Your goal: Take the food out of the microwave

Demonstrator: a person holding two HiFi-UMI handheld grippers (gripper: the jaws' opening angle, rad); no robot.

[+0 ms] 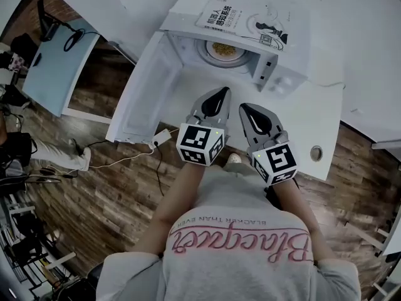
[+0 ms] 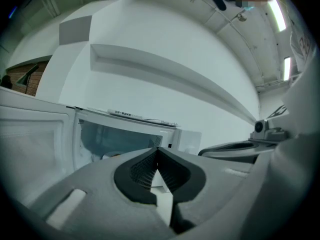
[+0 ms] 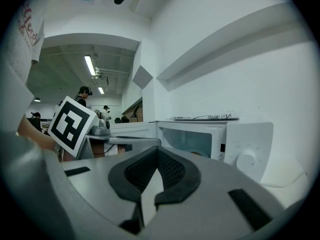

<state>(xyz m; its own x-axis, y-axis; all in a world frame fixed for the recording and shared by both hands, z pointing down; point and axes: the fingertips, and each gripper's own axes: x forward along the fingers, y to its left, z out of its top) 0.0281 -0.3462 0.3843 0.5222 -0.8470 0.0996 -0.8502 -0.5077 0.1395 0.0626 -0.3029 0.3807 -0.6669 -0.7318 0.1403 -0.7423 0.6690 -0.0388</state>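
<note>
Plainly the left tongs (image 1: 222, 91) and right tongs (image 1: 245, 108) are closed and empty. They should part (door (image 1: 141, 99) already wide) before reaching the plate of food (image 1: 228, 50) in the microwave (image 1: 285, 74).

Head view from overhead, steeply down; both gripper views low, near-level, close to the same open microwave (image 1: 288, 80).

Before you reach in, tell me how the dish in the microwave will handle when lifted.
The dish looks like rigid white crockery, so it is probably stiff, slick-rimmed and breakable. It sits low and round, so it likely slides rather than tips if pushed. The food looks loose, so tilting could spill it.
</note>
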